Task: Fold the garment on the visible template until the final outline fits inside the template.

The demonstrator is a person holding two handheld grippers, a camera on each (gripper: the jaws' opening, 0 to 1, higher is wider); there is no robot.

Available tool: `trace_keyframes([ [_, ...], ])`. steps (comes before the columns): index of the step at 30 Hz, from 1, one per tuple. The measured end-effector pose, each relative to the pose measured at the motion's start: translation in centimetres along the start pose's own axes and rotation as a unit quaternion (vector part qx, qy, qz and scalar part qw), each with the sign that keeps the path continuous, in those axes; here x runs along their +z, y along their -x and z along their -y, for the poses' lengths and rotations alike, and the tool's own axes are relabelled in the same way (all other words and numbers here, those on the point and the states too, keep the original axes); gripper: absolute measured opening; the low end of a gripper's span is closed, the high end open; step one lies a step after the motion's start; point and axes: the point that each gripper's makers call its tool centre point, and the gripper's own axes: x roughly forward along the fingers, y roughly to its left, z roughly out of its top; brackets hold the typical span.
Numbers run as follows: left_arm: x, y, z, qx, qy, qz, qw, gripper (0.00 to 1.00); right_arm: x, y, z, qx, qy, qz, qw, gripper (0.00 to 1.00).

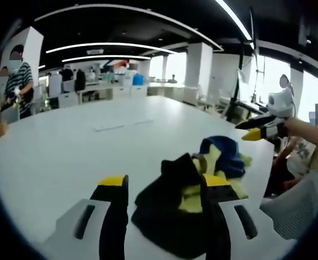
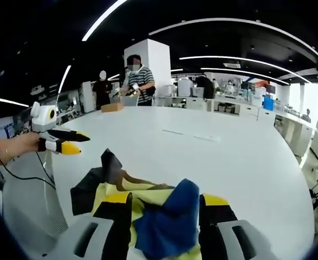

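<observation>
A crumpled garment [image 1: 186, 200] in black, yellow and blue lies in a heap on the white table [image 1: 66, 151]. In the left gripper view my left gripper [image 1: 164, 182] hovers over it, jaws wide apart, the cloth showing between and over the right jaw. My right gripper [image 1: 259, 130], held by a hand, floats off to the right, apart from the cloth and holding nothing. In the right gripper view the garment [image 2: 164, 216] lies under the open right gripper [image 2: 167, 201]. The left gripper [image 2: 66, 142] hangs at the left, clear of the cloth.
Faint marks [image 1: 121, 126] lie farther out on the table, also seen as marks [image 2: 191, 135]. A grey chair [image 2: 23, 189] stands at the near table edge. A person in a striped shirt [image 2: 140, 81] works at the far side beside a brown box [image 2: 112, 107]. Desks and pillars fill the room behind.
</observation>
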Motion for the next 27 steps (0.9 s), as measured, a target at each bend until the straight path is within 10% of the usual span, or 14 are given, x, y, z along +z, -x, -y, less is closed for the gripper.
trace_keyframes([
  [13,-0.7,-2.6,0.0,-0.025,0.001,-0.016,0.9995,0.39,-0.1,-3.7,-0.5,0.007,-0.024,-0.025,0.9994,0.36],
  [27,-1.6,-4.6,0.7,-0.047,-0.001,-0.028,0.9985,0.33,0.1,-6.9,2.5,-0.085,-0.048,-0.068,0.9929,0.33],
])
